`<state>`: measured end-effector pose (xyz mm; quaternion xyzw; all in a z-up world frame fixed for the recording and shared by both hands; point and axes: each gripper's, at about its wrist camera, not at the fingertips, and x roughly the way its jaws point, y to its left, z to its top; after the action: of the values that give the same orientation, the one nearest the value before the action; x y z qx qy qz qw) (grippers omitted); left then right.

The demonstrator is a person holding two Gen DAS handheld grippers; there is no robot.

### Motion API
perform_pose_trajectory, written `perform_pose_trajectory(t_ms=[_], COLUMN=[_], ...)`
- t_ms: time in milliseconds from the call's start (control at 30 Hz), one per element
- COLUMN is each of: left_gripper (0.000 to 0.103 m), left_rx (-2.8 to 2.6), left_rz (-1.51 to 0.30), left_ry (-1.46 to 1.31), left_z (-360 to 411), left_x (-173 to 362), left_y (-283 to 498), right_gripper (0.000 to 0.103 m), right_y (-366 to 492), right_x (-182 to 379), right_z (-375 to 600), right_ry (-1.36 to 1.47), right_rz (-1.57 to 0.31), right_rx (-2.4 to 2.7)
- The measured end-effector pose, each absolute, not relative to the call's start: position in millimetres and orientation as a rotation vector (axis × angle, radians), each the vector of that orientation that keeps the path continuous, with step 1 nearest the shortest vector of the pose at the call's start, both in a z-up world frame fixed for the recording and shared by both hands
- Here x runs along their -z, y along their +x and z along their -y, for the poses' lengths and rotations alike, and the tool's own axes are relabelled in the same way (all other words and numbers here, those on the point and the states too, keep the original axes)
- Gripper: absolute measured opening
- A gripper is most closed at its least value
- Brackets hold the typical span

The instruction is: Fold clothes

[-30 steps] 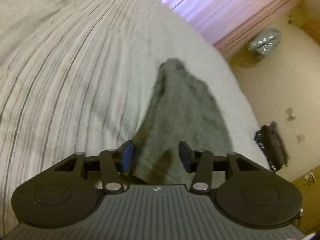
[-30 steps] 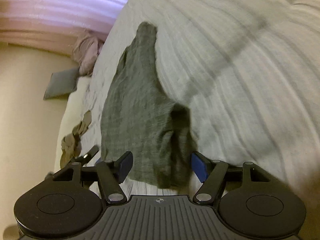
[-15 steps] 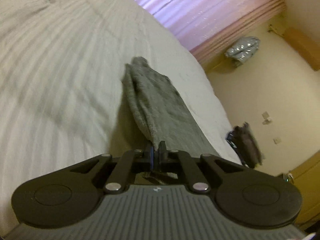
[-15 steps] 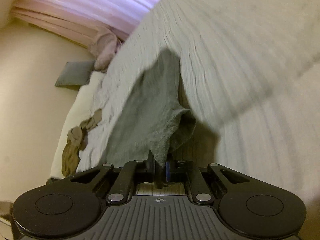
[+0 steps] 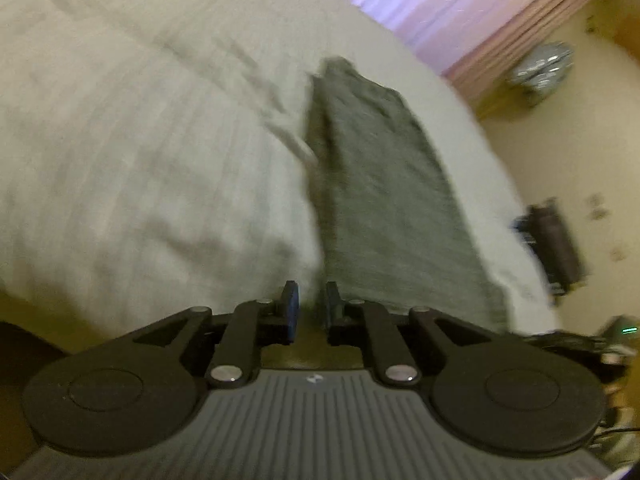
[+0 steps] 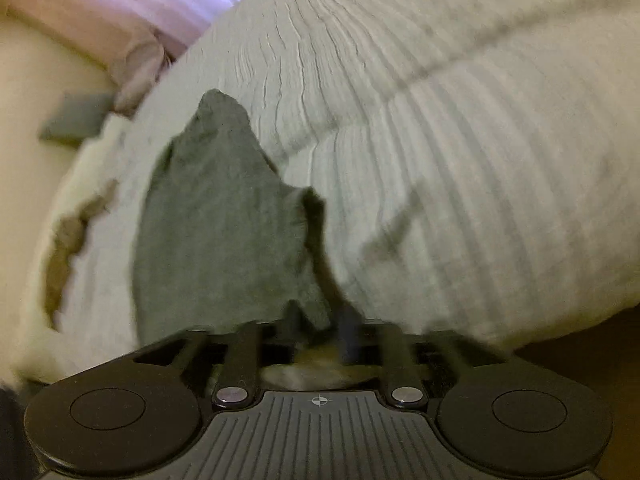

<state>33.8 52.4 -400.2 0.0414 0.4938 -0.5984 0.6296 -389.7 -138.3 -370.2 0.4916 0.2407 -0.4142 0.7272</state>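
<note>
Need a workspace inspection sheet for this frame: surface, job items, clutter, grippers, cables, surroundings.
Surface: bed with a pale ribbed cover, rumpled into folds.
Job's things: one grey garment lying lengthwise near the bed's edge; its near end is bunched at the right gripper.
Clutter: brownish cloth at the bed's edge; grey pad and a pinkish bundle on the floor.
Grippers: left gripper has a gap between its fingers with no cloth in it; right gripper is blurred, fingers apart, grip unclear.
Cables: dark cords at the left view's lower right.
Surroundings: pink curtain, cream floor, a dark bag, a shiny silver object.
</note>
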Motion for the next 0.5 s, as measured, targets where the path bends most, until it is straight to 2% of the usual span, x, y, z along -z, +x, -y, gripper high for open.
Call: perform_pose_trajectory(t_ms=[133, 233, 400, 467, 500], left_gripper=[0.008, 0.008, 0.008, 0.008, 0.008], left_rx=[1.342, 1.397, 1.488, 1.493, 1.495], left_rz=[-1.012, -0.937, -0.845, -0.830, -0.824], left_ry=[0.081, 0.100, 0.185, 0.217, 0.231], left_z=[-49, -12, 61, 88, 101], left_x=[365, 346, 344, 351, 355], left_y=[46, 29, -9, -16, -18], right_gripper=[0.058, 0.058, 0.057, 0.053, 0.047], right_y=[-380, -354, -283, -254, -242], right_x=[333, 315, 317, 323, 328], right_z=[135, 143, 157, 167, 173], right_ry=[0.763, 0.622, 0.434, 0.376, 0.359], right_rz=[-0.537, -0.462, -0.489, -0.514, -0.529], right_rx=[1.067, 1.011, 0.864, 0.820, 0.802])
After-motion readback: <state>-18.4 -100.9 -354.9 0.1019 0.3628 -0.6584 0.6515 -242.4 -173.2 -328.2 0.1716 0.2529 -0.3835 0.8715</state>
